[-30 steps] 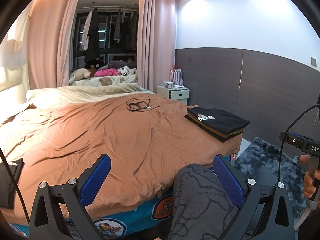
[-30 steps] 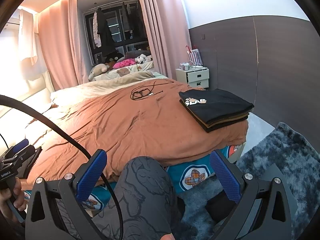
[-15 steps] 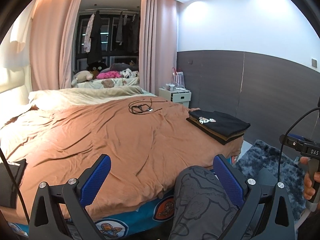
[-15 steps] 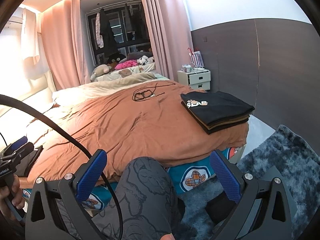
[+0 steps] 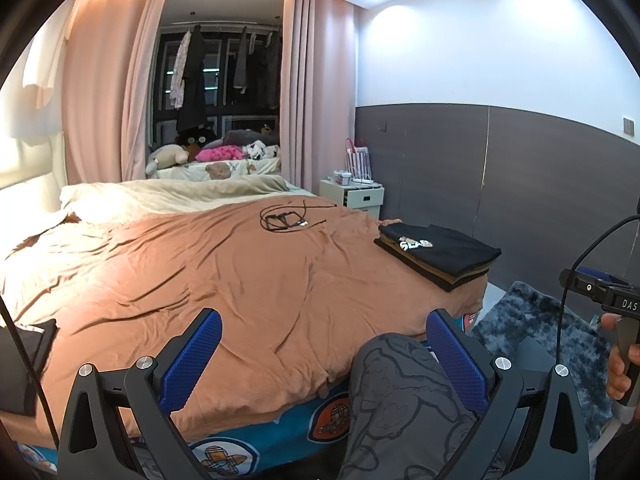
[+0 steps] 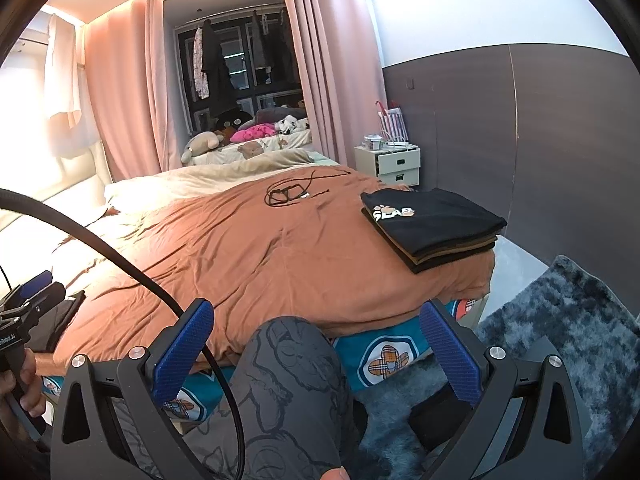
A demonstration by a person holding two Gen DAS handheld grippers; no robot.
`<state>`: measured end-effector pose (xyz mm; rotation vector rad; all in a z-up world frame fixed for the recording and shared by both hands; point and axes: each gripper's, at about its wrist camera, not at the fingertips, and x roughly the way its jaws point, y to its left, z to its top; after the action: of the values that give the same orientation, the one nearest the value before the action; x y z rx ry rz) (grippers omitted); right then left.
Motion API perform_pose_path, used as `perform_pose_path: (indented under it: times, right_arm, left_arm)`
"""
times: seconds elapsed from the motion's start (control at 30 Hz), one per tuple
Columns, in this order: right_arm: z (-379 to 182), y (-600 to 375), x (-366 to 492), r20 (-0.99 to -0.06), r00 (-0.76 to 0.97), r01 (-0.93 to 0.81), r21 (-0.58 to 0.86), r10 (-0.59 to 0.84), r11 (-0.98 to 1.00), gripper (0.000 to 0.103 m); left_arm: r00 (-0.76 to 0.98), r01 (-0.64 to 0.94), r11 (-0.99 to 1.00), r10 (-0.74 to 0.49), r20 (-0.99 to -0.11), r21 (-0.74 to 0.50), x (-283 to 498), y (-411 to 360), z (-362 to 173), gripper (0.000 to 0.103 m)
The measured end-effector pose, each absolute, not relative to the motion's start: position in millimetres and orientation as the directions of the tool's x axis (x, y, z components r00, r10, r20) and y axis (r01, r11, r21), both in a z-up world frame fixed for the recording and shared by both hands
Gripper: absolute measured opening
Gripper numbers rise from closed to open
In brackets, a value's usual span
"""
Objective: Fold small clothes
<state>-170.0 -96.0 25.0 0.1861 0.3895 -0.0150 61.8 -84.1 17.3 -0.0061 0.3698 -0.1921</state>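
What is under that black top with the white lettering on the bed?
The black top caps a neat stack of folded clothes: brown and dark edges show beneath it. The stack rests on the orange bedcover. How many garments, and what kind, stays hidden by the folds.

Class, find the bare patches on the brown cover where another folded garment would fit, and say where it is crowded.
Free: the wide middle of the cover, between the cable and the near edge. Crowded: the right corner, taken by the stack, and the far end by the cable.
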Motion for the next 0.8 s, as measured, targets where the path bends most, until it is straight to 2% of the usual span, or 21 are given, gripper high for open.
perform_pose_path:
  times: [0.8]
  right_arm:
    - [21, -109, -173, -0.367, 0.93, 0.036, 0.167, 0.028, 0.985, 0.103]
  left_arm:
    - [0.924, 0.168, 0.985, -0.175, -0.34, -0.048, 48, -83, 21, 0.103]
